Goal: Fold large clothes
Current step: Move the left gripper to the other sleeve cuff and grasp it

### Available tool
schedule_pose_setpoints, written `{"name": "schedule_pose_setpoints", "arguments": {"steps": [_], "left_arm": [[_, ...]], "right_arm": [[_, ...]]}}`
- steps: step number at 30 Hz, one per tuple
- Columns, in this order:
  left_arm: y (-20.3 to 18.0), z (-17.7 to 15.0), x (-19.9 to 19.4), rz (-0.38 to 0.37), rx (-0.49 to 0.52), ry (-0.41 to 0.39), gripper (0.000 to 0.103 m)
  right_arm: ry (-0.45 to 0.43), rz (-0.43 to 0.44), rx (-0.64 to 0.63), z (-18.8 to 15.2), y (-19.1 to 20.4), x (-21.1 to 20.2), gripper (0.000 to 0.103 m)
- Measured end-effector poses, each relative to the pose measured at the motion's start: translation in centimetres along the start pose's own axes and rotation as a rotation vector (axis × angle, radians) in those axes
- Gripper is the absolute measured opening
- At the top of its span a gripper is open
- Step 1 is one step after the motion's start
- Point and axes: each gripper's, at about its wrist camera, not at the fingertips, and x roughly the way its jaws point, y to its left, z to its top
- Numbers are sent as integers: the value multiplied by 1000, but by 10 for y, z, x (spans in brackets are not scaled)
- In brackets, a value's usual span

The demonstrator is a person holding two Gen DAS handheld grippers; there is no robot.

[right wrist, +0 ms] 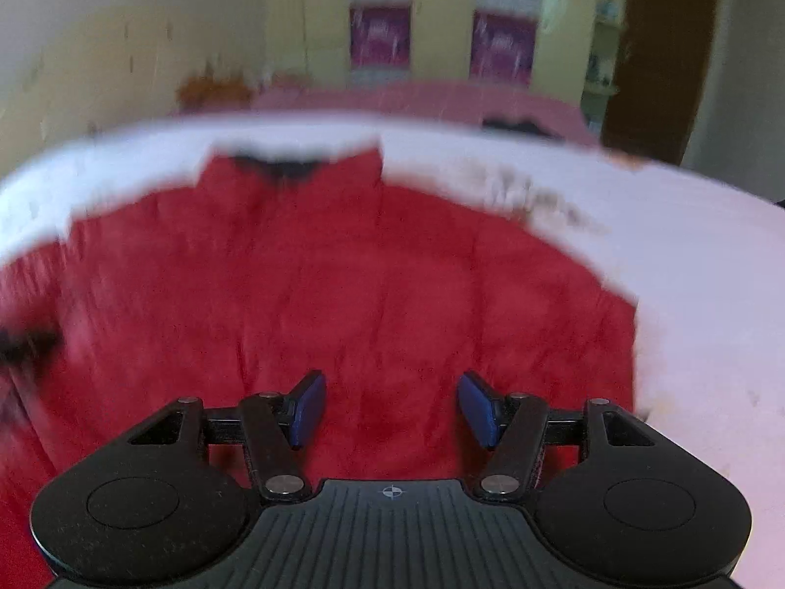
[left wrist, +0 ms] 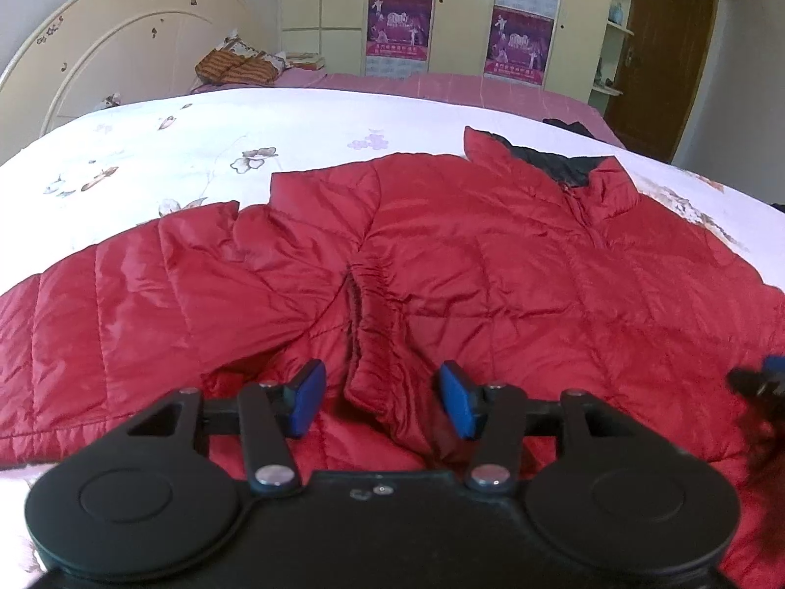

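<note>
A red quilted puffer jacket (left wrist: 490,265) lies spread flat on the bed, collar with black lining (left wrist: 554,162) at the far side, one sleeve (left wrist: 113,304) stretched to the left. A gathered sleeve cuff (left wrist: 378,373) lies on the body between my left gripper's blue pads. My left gripper (left wrist: 382,402) is open just above that cuff. My right gripper (right wrist: 392,407) is open and empty over the jacket's body (right wrist: 343,284); that view is motion-blurred. The right gripper's tip shows at the left wrist view's right edge (left wrist: 765,378).
The bed has a white floral cover (left wrist: 196,147) over a pink sheet (left wrist: 441,88). A cream headboard (left wrist: 98,64) stands at the left. A patterned bundle (left wrist: 235,66) lies at the far side. Wardrobes with posters (left wrist: 400,29) and a brown door (left wrist: 667,49) stand behind.
</note>
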Motion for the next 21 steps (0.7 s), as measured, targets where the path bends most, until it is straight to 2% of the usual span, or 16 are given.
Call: {"name": "schedule_pose_setpoints", "arguments": {"steps": [3,6,10,18,21], "left_arm": [[6,3,-9,-7,-33,14,52],[17,5,-22,-33,-93,19,61],[33,1,-38,-24,-133,27,62],[78,-12,-64,50,-207,28,65],[99,-18,-71,86,-242,25,65]], "right_arm": [[8,-11,14,1,-1,-2,60],[-21,-3,11,2,5,-13,60],[2,-12,-12,-7,16,-7,60],[27,-40,-15,3,22,-4,61],[-37,-33,8,7,33,-19,61]]}}
